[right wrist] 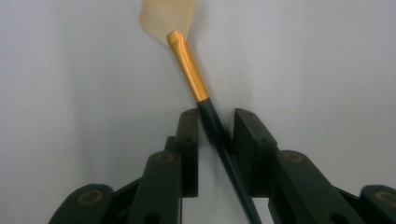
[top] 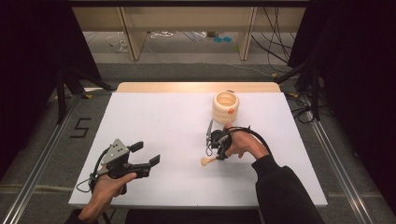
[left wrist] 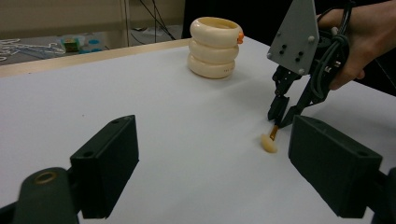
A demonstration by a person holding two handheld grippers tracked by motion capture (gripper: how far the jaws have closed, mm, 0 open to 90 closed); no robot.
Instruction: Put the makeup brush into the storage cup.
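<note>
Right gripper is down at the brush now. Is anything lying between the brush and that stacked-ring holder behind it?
Nothing visible. The brush lies on the white table, its dark handle between the right gripper jaws. The table between it and the cream ringed holder is bare. The left gripper sits open, well off to the side.

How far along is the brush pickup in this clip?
Done: the right gripper is at the brush, jaws on either side of its dark handle. In hand: the grasp; pads look not yet tight, bristles on the table. Left: lifting it, perhaps towards the cream ring holder. Left gripper waits open.
</note>
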